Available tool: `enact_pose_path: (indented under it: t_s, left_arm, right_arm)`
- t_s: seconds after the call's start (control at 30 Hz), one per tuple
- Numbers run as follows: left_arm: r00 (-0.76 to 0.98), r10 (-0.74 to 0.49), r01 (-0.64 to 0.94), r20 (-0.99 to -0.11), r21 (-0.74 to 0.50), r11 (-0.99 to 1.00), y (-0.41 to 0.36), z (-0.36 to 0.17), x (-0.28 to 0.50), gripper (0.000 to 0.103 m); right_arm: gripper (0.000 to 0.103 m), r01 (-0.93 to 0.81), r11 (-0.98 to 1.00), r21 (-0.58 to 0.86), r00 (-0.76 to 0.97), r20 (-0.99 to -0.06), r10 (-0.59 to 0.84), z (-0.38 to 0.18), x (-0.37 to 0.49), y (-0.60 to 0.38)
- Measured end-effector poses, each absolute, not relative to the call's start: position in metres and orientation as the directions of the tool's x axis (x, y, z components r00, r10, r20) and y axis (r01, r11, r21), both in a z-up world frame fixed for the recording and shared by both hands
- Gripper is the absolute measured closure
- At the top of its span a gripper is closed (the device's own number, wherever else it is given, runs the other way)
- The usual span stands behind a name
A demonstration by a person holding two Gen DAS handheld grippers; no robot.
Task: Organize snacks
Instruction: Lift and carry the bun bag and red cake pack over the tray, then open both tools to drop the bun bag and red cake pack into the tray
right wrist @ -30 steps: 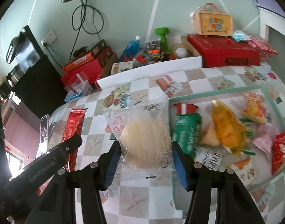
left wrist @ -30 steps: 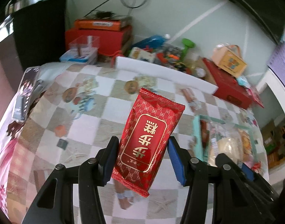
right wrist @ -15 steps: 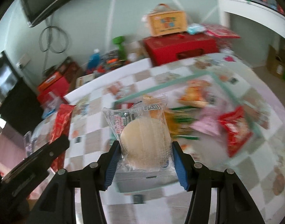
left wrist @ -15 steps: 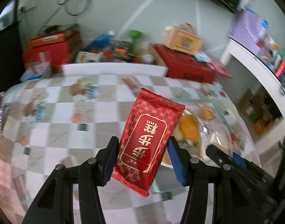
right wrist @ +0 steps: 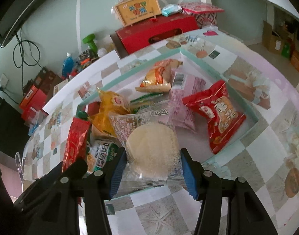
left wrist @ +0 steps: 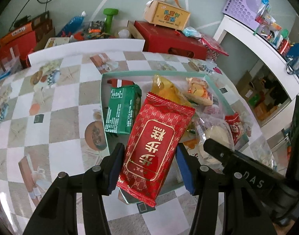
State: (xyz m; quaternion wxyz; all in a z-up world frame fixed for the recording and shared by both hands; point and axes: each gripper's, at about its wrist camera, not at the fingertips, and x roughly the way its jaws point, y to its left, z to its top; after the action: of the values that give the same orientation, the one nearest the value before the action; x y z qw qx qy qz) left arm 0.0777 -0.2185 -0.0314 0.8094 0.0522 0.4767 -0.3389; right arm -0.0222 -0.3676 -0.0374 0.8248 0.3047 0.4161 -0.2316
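The left gripper [left wrist: 149, 164] was closed on a red foil snack packet [left wrist: 156, 146], its two blue pads pressing the packet's lower sides. The packet stood tilted, its top leaning to the right, with gold characters on a red panel facing the camera. Beyond the packet's tip lay a shallow tray with a pale green rim [left wrist: 104, 105], set on a checked tablecloth [left wrist: 51, 101]. Just left of the packet's upper half, inside the tray, lay a green box-shaped pack [left wrist: 122, 111]. Behind the packet's top edge sat a yellow bag [left wrist: 169, 88] and a small orange-and-cream wrapper [left wrist: 198, 94].

The right gripper [right wrist: 151, 168] was likewise closed, on a clear plastic packet holding a round pale cake [right wrist: 151, 143]. Its pads gripped the packet's lower edges, and the cake showed through the wrap between them. This packet hung above the near part of the same tray [right wrist: 253, 117]. To the right of the fingers, in the tray, lay a red crinkled bag [right wrist: 218, 115]; beyond the cake lay a pink packet [right wrist: 186, 98]. To the left, the red foil packet [right wrist: 76, 143] and a black finger of the left gripper showed at the tray's near-left corner.

Past the tray, at the table's far edge, stood a red gift box [right wrist: 159, 33] with a yellow carry case [right wrist: 137, 8] on top, and a green dumbbell [right wrist: 90, 42].
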Motion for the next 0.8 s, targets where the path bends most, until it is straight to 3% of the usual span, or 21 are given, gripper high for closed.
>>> enact_pose_path:
  t_s: [0.17,0.4,0.47,0.5,0.6,0.67,0.8]
  left_arm:
    - [0.304,-0.515,0.6,-0.801,-0.259,0.757,-0.215,-0.025,0.077,0.035]
    - [0.339,-0.491,0.57,-0.803,-0.24,0.786,-0.198,-0.017,0.079,0.033]
    - [0.377,-0.446,0.541,-0.812,-0.199,0.817,-0.187,-0.015,0.081,0.022]
    - [0.393,-0.422,0.528,-0.817,-0.175,0.831,-0.182,-0.015,0.081,0.014]
    - [0.452,-0.325,0.484,-0.831,-0.077,0.872,-0.166,-0.018,0.082,0.009]
    - [0.482,-0.261,0.451,-0.836,-0.018,0.892,-0.154,-0.022,0.082,0.005]
    - [0.516,-0.212,0.415,-0.83,0.026,0.909,-0.135,-0.023,0.08,0.0]
  right_arm:
    - [0.044,0.64,0.704,0.306,0.544,-0.828,-0.134,-0.038,-0.022,-0.367]
    - [0.035,0.628,0.722,0.29,0.546,-0.825,-0.144,-0.033,-0.022,-0.363]
    - [0.035,0.622,0.732,0.277,0.544,-0.826,-0.149,-0.031,-0.023,-0.359]
    - [0.031,0.62,0.736,0.273,0.543,-0.826,-0.151,-0.031,-0.023,-0.358]
    - [0.009,0.603,0.757,0.251,0.548,-0.82,-0.165,-0.028,-0.025,-0.349]
    - [0.0,0.588,0.772,0.241,0.556,-0.814,-0.169,-0.026,-0.027,-0.342]
    - [0.0,0.557,0.804,0.209,0.557,-0.812,-0.175,-0.025,-0.026,-0.326]
